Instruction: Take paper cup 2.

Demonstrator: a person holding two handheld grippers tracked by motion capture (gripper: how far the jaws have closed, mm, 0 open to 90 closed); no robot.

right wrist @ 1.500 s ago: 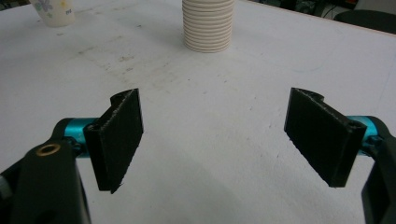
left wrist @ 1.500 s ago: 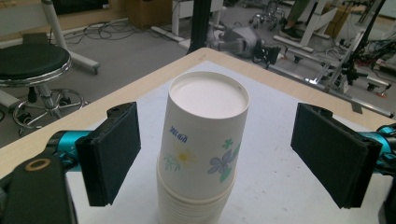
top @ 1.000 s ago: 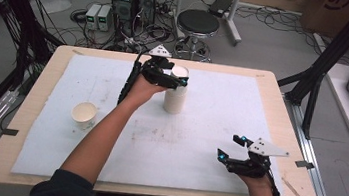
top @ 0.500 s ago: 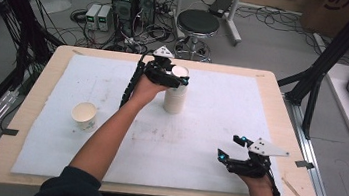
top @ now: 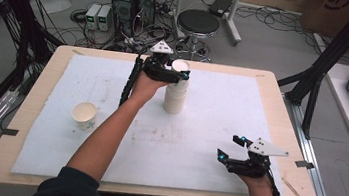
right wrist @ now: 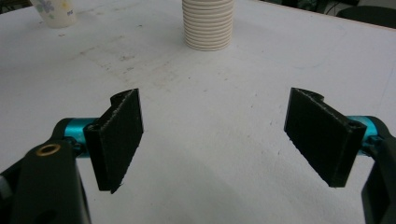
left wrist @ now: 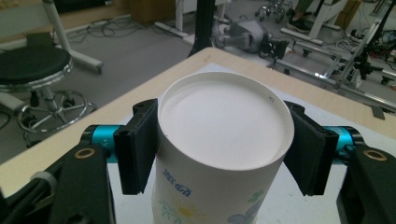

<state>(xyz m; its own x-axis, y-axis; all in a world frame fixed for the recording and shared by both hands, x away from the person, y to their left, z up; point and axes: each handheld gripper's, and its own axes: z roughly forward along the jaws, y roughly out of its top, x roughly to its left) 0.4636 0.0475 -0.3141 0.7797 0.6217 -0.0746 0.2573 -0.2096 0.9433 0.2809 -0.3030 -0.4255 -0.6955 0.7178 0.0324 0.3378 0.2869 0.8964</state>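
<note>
Cup stack (top: 175, 97) stands far-centre on the worktop (top: 27, 170); its top cup (left wrist: 219, 140) sits pinched at the rim by the just-closing left claw (top: 174, 71), likely for separating. Right claw (top: 233, 148) waits near-right, wide and empty.

A white paper cup (left wrist: 219, 154) stands between the left gripper (left wrist: 219, 149)'s two black jaws, its open mouth facing the camera and a printed flower pattern with blue lettering on its side. The jaws have just been closing, and both pads sit against the cup's wall just below the rim, though the right contact is hard to judge. Beyond lie a white mat (left wrist: 327, 116), the wooden table edge (left wrist: 140, 100) and a black stool (left wrist: 32, 63) on the grey floor.
</note>
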